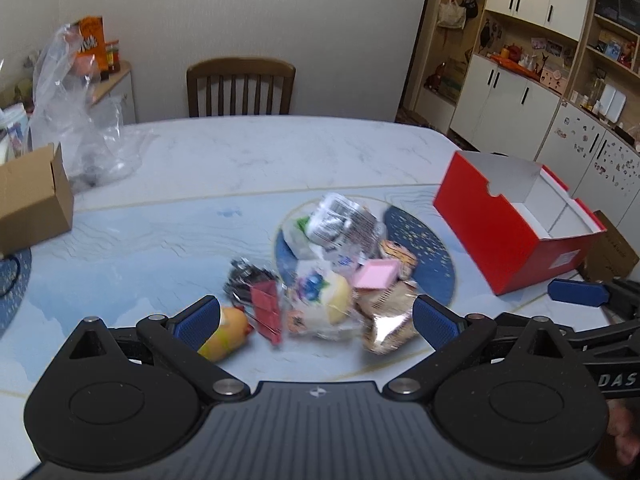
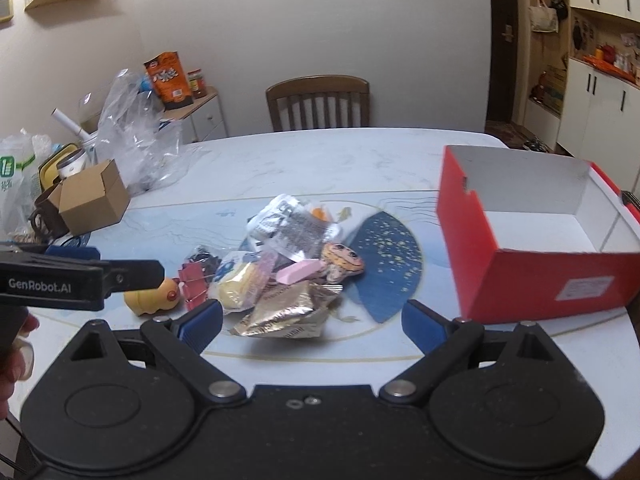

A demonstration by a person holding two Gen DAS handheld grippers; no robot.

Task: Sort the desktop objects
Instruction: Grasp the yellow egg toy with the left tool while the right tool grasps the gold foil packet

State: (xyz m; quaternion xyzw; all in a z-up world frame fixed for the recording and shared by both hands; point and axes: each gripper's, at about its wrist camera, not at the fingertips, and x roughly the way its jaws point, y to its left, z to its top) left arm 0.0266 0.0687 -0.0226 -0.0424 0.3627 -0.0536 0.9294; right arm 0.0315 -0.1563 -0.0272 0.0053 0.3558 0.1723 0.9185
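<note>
While both grippers' jaws gape empty, the pink eraser (image 2: pixel 301 271) lies crosswise.

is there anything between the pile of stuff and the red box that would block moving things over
Nothing visible does. Between the pile and the red box lies only flat table mat. The box is open-topped, but its near wall stands taller than the pile, so items must be lifted over it. Both the left claw and right claw are open, holding nothing.

Left gripper (image 2: pixel 80 276), left of frame in the right wrist view: white lettering "GenRobot.AI" on its black side. Right gripper (image 1: pixel 576 293), lower right edge of the left wrist view: partial white letters "DAS". Other labels are illegible.
</note>
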